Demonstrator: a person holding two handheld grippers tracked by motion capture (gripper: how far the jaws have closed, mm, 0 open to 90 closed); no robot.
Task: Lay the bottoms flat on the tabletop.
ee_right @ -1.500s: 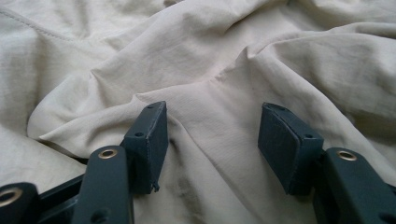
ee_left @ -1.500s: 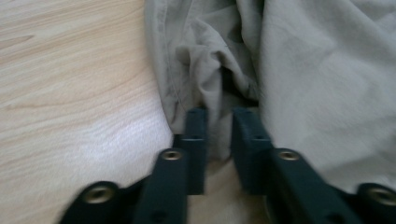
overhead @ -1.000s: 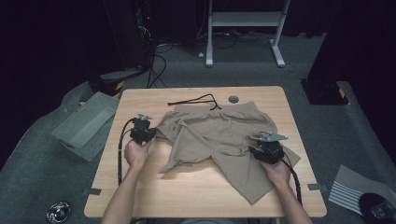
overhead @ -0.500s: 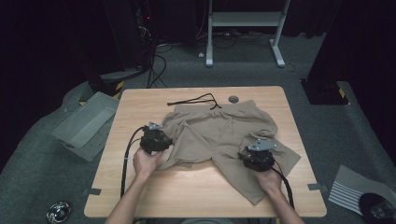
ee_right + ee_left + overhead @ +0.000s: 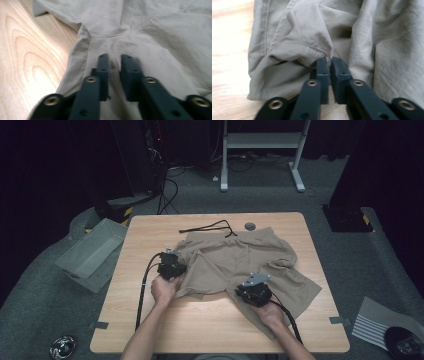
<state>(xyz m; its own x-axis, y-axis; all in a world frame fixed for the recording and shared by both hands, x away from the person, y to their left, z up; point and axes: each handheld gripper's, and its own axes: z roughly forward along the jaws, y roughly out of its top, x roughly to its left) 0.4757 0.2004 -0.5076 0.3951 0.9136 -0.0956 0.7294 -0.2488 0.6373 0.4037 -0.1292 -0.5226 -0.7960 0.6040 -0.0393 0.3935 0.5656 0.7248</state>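
- High view: a person is working a pair of khaki shorts [image 5: 240, 265] lying rumpled across the middle of a wooden desk [image 5: 150, 330]. The left tongs [image 5: 176, 266] are sitting at the garment's left edge, while the right tongs [image 5: 248, 289] are resting on the cloth near its front leg. A black cord [image 5: 207, 227] and a small grey disc [image 5: 250, 226] are lying just beyond the waistband, and a grey bin [image 5: 90, 254] is standing on the floor to the left.
- Left gripper view: the left tongs [image 5: 330, 60] are pinching a stitched hem fold of the shorts [image 5: 294, 40], jaws nearly together after just closing, with the seam caught at their tips.
- Right gripper view: the right tongs [image 5: 113, 58] have just been closing on the shorts [image 5: 150, 30], and a small ridge of cloth is rising between the jaws, a narrow gap remaining; whether the pads are truly pressing on it cannot be told.
- The fabric is looking light, limp and crease-prone, likely to sag and slide on itself, so the doubled, stitched hems and seams are probably offering the firmest hold.
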